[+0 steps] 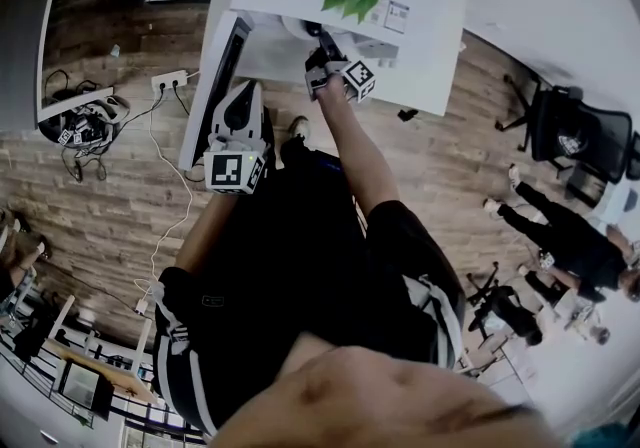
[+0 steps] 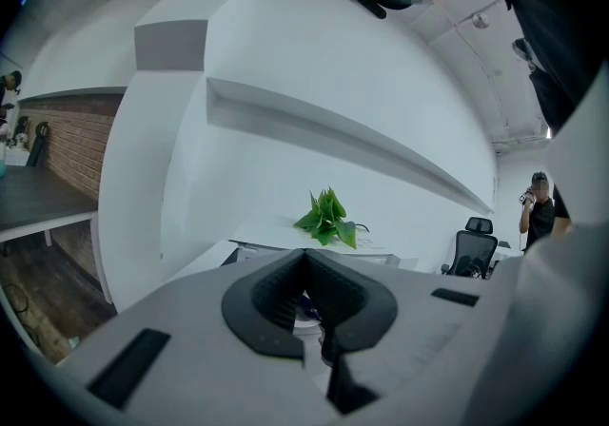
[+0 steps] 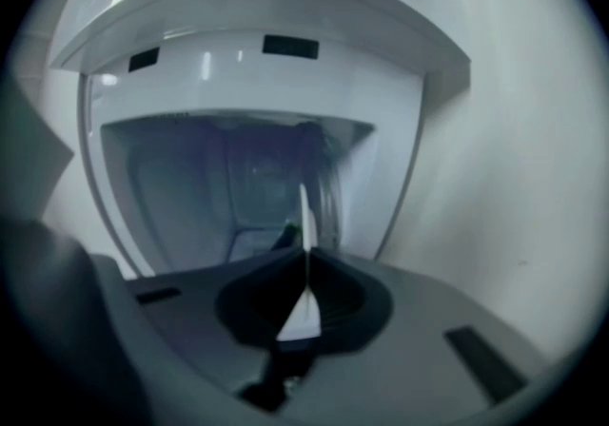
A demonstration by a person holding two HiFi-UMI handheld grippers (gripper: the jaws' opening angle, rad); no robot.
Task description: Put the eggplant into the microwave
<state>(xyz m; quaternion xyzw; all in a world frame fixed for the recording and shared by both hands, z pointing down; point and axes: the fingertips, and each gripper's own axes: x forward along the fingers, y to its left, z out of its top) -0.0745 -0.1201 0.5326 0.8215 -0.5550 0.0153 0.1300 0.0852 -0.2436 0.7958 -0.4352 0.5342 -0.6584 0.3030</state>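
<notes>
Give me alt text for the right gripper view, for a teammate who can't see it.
The right claw, jaws together, points into the open microwave, whose pale cavity fills most of the frame. A small dark shape with a green tip, possibly the eggplant, sits low inside the cavity just beyond the jaws.

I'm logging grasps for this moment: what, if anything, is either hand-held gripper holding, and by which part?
Nothing is held. The left hand-held gripper and the right hand-held gripper each have their jaws together with nothing clamped between them.
</notes>
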